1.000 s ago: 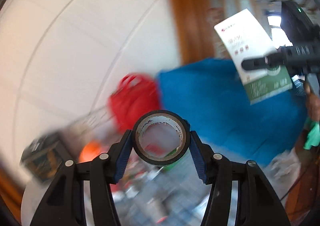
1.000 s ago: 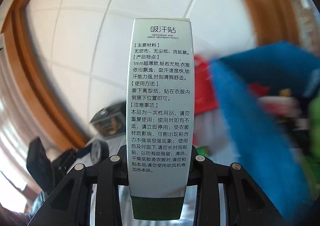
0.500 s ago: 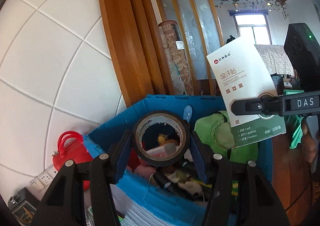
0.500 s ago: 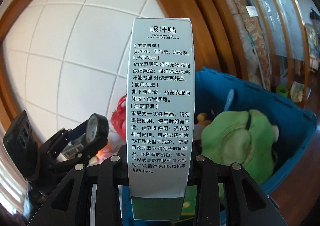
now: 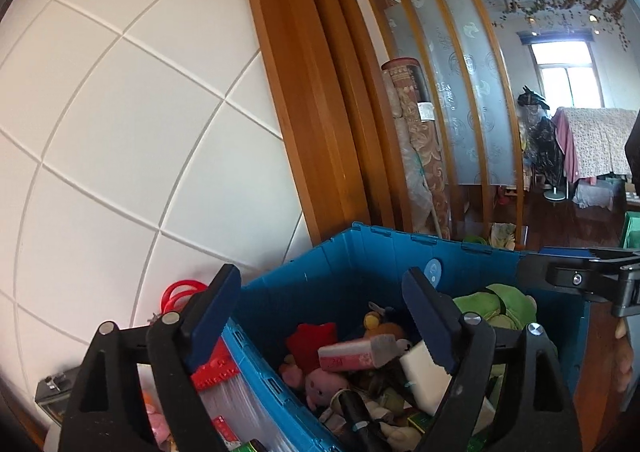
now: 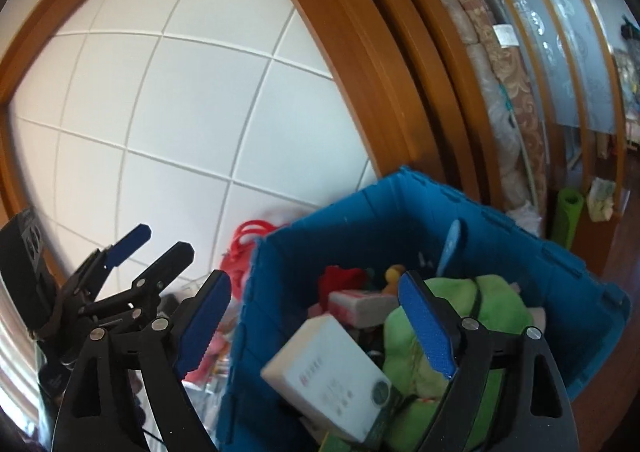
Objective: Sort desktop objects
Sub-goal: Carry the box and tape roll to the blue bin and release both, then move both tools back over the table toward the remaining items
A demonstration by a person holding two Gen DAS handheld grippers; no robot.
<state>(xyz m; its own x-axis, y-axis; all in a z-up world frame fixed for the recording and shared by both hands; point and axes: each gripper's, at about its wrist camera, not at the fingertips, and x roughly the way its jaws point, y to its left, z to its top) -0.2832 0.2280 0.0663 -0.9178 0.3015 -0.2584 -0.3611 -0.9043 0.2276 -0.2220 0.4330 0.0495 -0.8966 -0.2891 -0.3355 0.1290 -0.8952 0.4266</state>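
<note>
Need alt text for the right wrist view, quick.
Right gripper, jaws open and empty, above a blue bin crammed with toys; a white box lies on top beside a green plush. The left gripper is at left.

The box (image 6: 332,374) lies in the bin (image 6: 560,292), left of the plush (image 6: 496,312); handles (image 6: 250,238) behind the bin's left wall.

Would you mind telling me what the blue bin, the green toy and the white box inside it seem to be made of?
Blue bin: rigid moulded plastic, judging by its ribbed walls and hinge lugs. Green toy: plush fabric, with a fuzzy, soft, bulging surface. White box: probably printed cardboard, matte, with sharp edges, though it is blurred.
</note>
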